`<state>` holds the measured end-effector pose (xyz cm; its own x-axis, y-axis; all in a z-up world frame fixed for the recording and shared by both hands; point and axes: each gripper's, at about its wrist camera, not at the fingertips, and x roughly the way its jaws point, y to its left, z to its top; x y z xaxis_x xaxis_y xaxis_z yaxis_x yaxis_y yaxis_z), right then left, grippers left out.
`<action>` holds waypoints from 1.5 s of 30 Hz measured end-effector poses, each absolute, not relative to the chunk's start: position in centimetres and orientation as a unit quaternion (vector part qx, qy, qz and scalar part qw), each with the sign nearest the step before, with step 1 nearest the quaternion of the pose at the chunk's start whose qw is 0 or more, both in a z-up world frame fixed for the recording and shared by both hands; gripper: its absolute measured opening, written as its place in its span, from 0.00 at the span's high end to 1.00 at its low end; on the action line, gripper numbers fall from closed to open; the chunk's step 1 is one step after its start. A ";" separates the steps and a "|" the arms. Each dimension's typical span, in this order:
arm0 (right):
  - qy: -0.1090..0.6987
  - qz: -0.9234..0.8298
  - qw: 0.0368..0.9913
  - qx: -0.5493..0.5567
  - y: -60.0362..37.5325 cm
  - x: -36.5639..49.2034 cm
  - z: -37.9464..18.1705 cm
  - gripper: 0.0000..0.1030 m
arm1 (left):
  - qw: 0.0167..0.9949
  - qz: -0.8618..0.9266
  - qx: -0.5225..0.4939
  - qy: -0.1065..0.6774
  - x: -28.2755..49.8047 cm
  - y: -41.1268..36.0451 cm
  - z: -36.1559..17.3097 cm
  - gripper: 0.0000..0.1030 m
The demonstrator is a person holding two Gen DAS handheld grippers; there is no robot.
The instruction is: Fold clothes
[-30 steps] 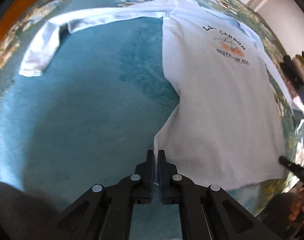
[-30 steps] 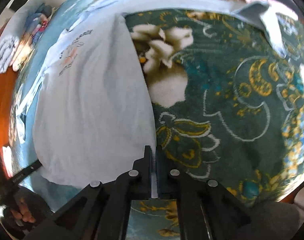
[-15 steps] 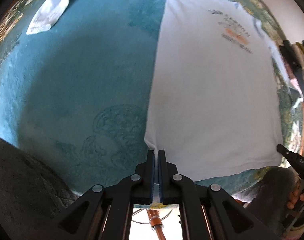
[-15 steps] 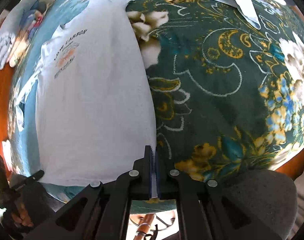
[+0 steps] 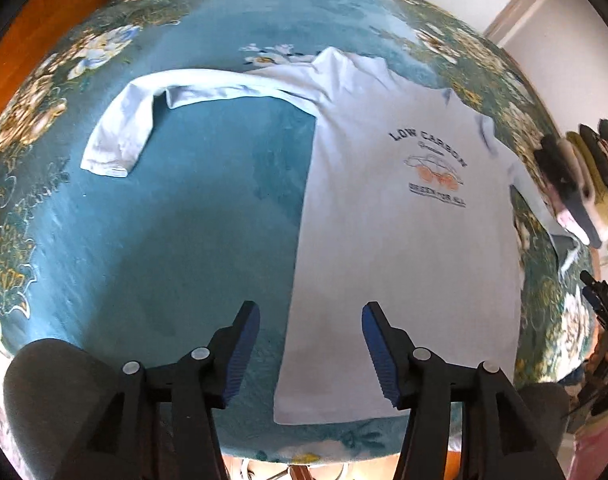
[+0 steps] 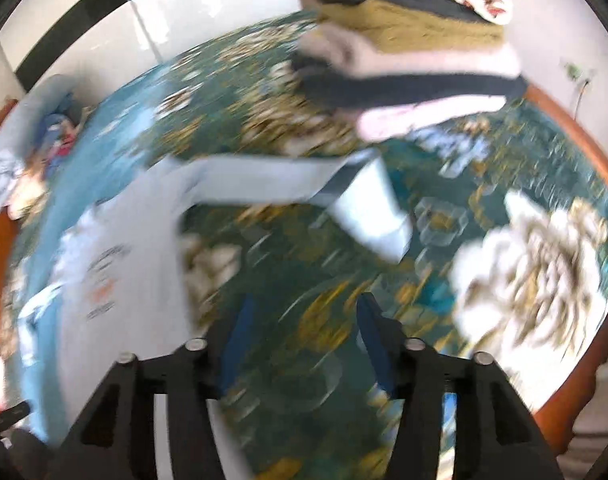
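Long-sleeved shirt spread flat, both grippers free above the near edge.

The white long-sleeved T-shirt [image 5: 387, 248] lies face up on the teal floral tablecloth [image 5: 176, 220], its hem along the near edge of the table and its printed chest toward the far side. One sleeve [image 5: 152, 108] stretches out toward the left edge and bends back at the cuff. The left gripper [image 5: 309, 350] hangs with jaws wide apart over the hem's left corner, holding nothing. The right gripper [image 6: 300, 334], blurred, also stands spread and empty over the cloth beside the other sleeve [image 6: 304, 184]. A stack of folded clothes [image 6: 407, 32] sits at the far right edge.
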<state>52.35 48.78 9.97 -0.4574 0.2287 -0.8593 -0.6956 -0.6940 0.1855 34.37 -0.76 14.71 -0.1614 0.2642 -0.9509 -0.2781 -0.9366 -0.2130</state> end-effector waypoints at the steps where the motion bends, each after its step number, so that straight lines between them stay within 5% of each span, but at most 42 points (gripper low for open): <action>1: 0.281 0.809 0.290 -0.428 50.1 52.3 9.5 0.46 | 0.173 0.759 -0.628 0.004 34.1 -0.9 14.7 0.44; 7: 0.634 0.711 0.210 -0.221 54.8 57.5 5.4 0.46 | 0.149 0.750 -0.644 0.009 33.2 0.6 13.8 0.44; 12: 0.778 0.592 0.186 -0.095 55.8 58.3 0.2 0.45 | 0.153 0.754 -0.638 0.014 32.8 3.1 14.3 0.44; 21: 0.776 0.559 0.288 -0.051 58.2 58.0 -1.0 0.46 | 0.179 0.741 -0.646 0.026 32.7 6.9 13.7 0.44; 22: 0.768 0.563 0.299 -0.059 58.6 58.1 -0.5 0.54 | 0.179 0.739 -0.649 0.025 32.7 7.0 13.5 0.44; 24: 0.745 0.578 0.323 -0.083 59.6 58.4 0.7 0.91 | 0.177 0.737 -0.652 0.025 32.7 7.1 13.2 0.44; 25: 0.730 0.587 0.335 -0.097 60.2 58.4 1.3 0.97 | 0.175 0.737 -0.653 0.024 32.6 7.1 13.1 0.44; 34: 0.601 0.687 0.378 -0.157 63.6 60.3 7.9 1.00 | 0.167 0.732 -0.661 0.002 31.9 6.1 12.0 0.44; 45: 0.664 0.647 0.336 -0.167 63.3 58.1 4.5 0.91 | 0.163 0.730 -0.664 -0.006 31.3 5.5 11.5 0.44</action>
